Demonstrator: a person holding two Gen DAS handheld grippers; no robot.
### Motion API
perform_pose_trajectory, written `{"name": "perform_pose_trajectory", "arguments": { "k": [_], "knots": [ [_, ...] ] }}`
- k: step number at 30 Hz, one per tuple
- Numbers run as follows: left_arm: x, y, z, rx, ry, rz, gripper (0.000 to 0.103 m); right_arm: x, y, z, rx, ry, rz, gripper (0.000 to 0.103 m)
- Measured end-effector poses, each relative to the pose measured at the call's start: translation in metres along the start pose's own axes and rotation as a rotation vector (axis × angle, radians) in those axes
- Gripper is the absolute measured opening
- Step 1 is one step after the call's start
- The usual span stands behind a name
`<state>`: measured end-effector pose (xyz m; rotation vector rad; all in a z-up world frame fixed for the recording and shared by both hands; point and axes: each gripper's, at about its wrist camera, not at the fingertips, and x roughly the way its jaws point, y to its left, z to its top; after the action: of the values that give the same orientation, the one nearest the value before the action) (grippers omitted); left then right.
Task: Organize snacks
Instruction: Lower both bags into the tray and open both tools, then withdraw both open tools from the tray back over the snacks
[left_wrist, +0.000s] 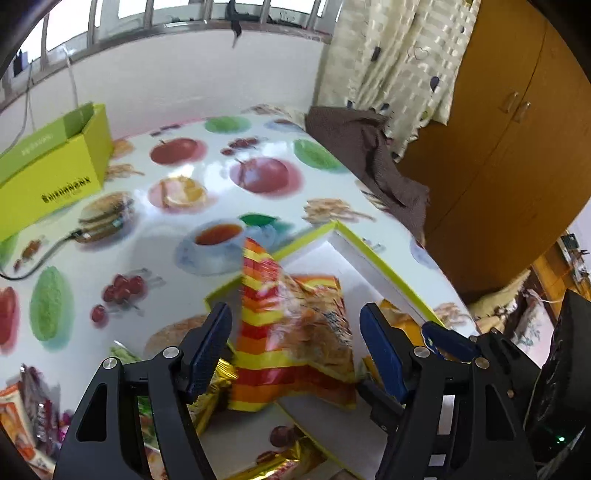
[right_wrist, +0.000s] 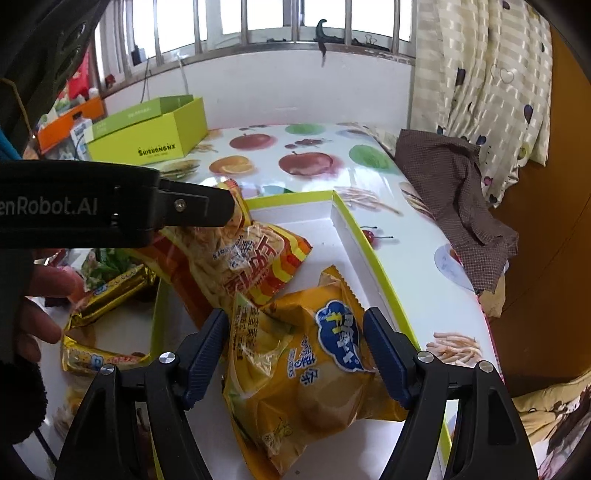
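- My left gripper (left_wrist: 295, 343) has its jaws spread wide; the striped red-and-yellow snack bag (left_wrist: 288, 332) stands between them, blurred, and I cannot tell whether either finger touches it
- In the right wrist view that same striped bag (right_wrist: 240, 258) lies partly inside the shallow white tray (right_wrist: 369, 240) with the lime-green rim, its left end over the tray's edge
- My right gripper (right_wrist: 295, 347) is wide open around the yellow chip bag (right_wrist: 306, 376), which lies in the tray just in front of the striped one; the blue pads (right_wrist: 384, 354) sit close to it
- Gold-wrapped snacks (right_wrist: 107, 295) lie on the fruit-print tablecloth (right_wrist: 303, 147) left of the tray
- A lime-green box (right_wrist: 147, 133) stands at the far left of the table, well apart
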<state>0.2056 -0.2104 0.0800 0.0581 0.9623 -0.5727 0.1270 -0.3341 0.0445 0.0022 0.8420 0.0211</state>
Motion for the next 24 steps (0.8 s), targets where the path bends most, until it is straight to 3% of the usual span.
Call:
{"name": "perform_pose_trajectory", "arguments": {
  "k": [12,24],
  "knots": [
    [-0.024,0.007,-0.01,-0.02,-0.042,0.044,0.072,-0.027,-0.015,-0.007,0.106,-0.038,0.018,0.075],
    [-0.051,0.012,-0.048,-0.045,-0.046,0.082,0.072,-0.054,-0.008,-0.019,0.161,-0.05,0.011,0.075]
  ]
}}
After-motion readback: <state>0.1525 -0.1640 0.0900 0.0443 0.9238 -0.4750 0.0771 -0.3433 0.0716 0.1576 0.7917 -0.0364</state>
